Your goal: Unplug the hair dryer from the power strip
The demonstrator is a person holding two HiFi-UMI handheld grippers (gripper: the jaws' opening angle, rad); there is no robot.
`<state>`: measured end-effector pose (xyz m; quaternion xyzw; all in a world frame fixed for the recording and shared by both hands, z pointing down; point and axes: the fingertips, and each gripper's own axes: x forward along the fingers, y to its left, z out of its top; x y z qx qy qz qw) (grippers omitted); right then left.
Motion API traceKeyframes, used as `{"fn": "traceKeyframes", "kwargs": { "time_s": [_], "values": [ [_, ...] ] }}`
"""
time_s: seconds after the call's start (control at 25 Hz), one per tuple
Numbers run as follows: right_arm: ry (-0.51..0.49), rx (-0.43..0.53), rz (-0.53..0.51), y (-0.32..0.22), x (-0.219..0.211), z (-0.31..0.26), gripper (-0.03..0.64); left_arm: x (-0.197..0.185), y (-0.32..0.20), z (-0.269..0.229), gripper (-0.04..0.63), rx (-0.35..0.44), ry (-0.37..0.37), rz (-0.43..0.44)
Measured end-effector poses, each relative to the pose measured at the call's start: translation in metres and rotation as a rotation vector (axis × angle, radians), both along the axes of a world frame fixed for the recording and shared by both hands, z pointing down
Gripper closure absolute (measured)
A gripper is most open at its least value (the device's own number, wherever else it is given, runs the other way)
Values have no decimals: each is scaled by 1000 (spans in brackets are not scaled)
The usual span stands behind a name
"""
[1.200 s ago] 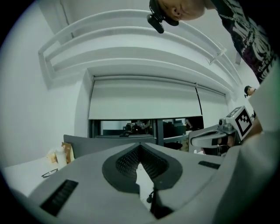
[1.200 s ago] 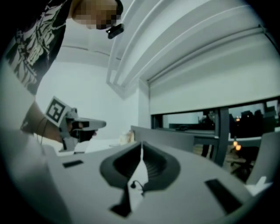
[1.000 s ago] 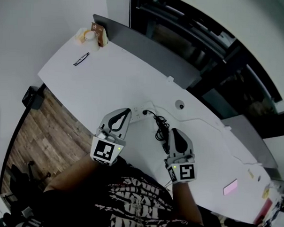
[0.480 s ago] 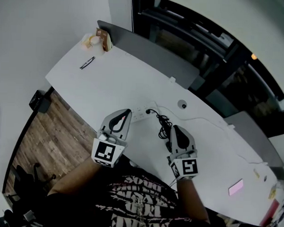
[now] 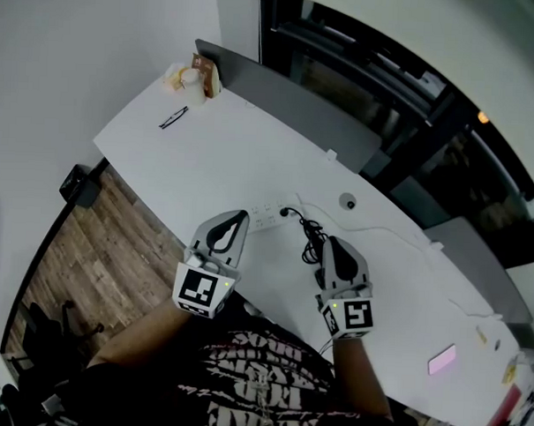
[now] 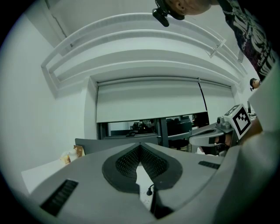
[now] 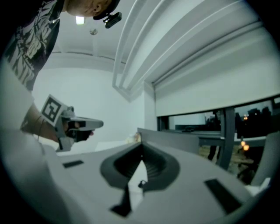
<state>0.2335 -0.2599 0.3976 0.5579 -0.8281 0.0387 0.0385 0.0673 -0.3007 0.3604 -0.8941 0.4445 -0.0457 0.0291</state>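
Note:
A white power strip [image 5: 265, 218] lies on the white desk [image 5: 252, 154], with a black plug [image 5: 287, 212] in its right end. The black cord [image 5: 312, 229] runs in a tangle from the plug toward my right gripper [image 5: 329, 243], which hovers over it, shut with nothing seen between its pads. My left gripper [image 5: 240, 217] is shut and empty, just left of the strip. Through its lower gap in the left gripper view [image 6: 140, 146] show the plug [image 6: 149, 191] and cord [image 6: 153, 206]. The right gripper view [image 7: 141, 155] shows the cord [image 7: 124, 199] below the jaws. The hair dryer's body is hidden.
Glasses [image 5: 174, 117] and snack packets [image 5: 195, 79] lie at the desk's far left corner. A grey divider [image 5: 289, 103] lines the back edge. A small round object [image 5: 349, 202], a white cable [image 5: 381, 229] and a pink item [image 5: 443, 358] lie to the right. Wood floor [image 5: 79, 261] lies left.
The head view has shifted, so the desk sits lower and further right in it. My left gripper has crept slightly toward the power strip. The right gripper has stayed over the cord.

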Motion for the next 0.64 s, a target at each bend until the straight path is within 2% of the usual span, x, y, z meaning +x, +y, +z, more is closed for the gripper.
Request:
{"fn": "traceKeyframes", "kwargs": {
  "time_s": [0.32,0.64],
  "values": [
    [-7,-33,31,-8,-12,6,583,-12,-9,10,568,-34,0,36],
    [-11,-48,95,-51,-36,10,583,-14,-63,20,568,-69,27,139]
  ]
}}
